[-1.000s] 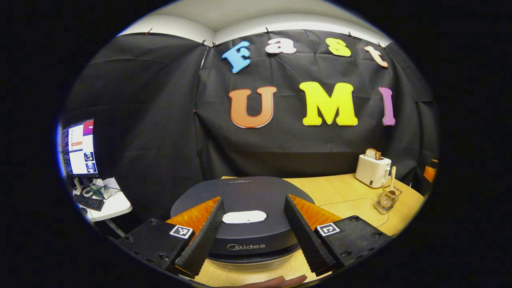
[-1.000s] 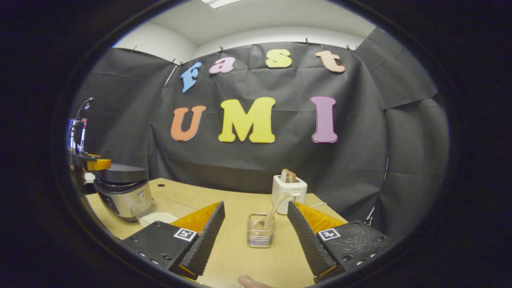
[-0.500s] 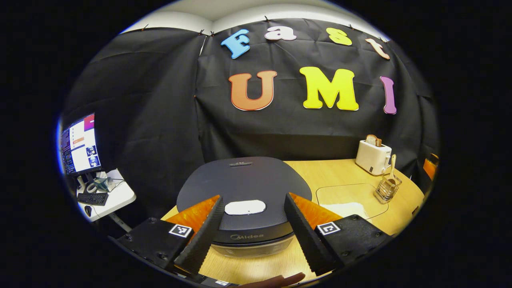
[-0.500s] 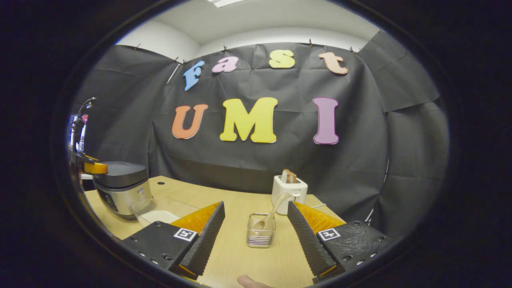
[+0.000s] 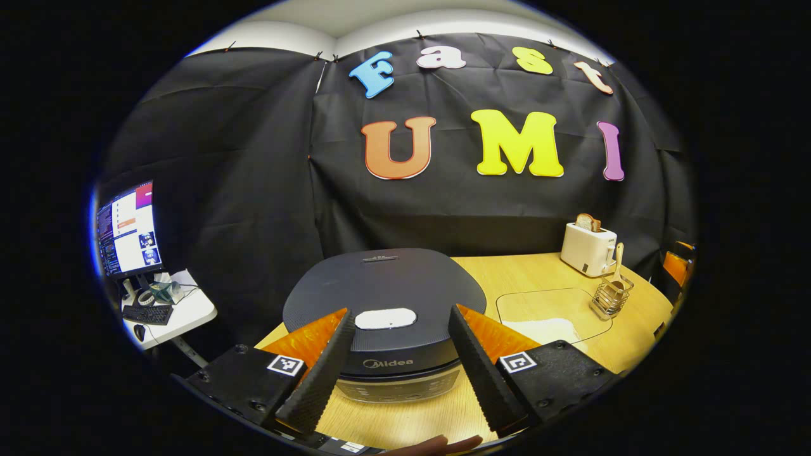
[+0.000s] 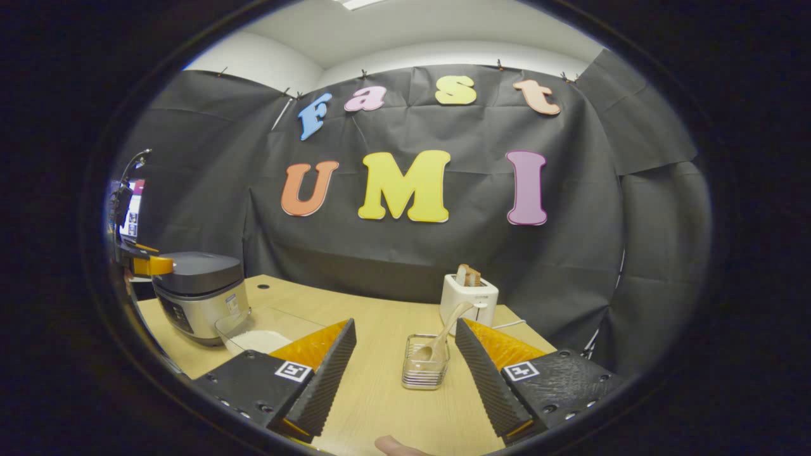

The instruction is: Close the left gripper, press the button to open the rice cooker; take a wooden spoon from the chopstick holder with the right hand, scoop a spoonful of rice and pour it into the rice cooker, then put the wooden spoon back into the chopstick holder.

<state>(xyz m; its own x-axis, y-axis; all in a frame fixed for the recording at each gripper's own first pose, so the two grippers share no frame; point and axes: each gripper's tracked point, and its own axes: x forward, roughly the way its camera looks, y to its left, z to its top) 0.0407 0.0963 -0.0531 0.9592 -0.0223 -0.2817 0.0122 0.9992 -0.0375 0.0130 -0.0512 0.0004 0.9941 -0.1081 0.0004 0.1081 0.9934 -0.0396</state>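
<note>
Light wooden tabletop [image 6: 380, 405]: bears all items below.

Dark grey rice cooker with silver body [image 5: 383, 297]: lid down; at 12 o'clock of the left gripper, close ahead; at 9 o'clock in the right gripper view [image 6: 196, 294]. White oval button [image 5: 385, 318] on the lid's front edge, showing between the fingers, apart from both.

Clear shallow tray holding white rice [image 5: 551, 313]: at 3 o'clock of the cooker, just beside it; also at [image 6: 263, 332].

White toaster with bread in its slots [image 5: 589, 248]: far edge of the table, at 12 o'clock of the holder; also at [image 6: 469, 301].

Wire chopstick holder [image 6: 426, 362]: at 12 o'clock of the right gripper, near; also at [image 5: 609, 297].

Pale wooden spoon [image 6: 443, 332]: standing tilted in the holder, bowl down.

Left gripper [image 5: 398, 373]: black ribbed fingers released, spread wide, holding nothing.

Right gripper [image 6: 405, 380]: released likewise, empty, well apart from the spoon.

Monitor on a white side desk [image 5: 127, 228]: 9 o'clock, off the table.
</note>
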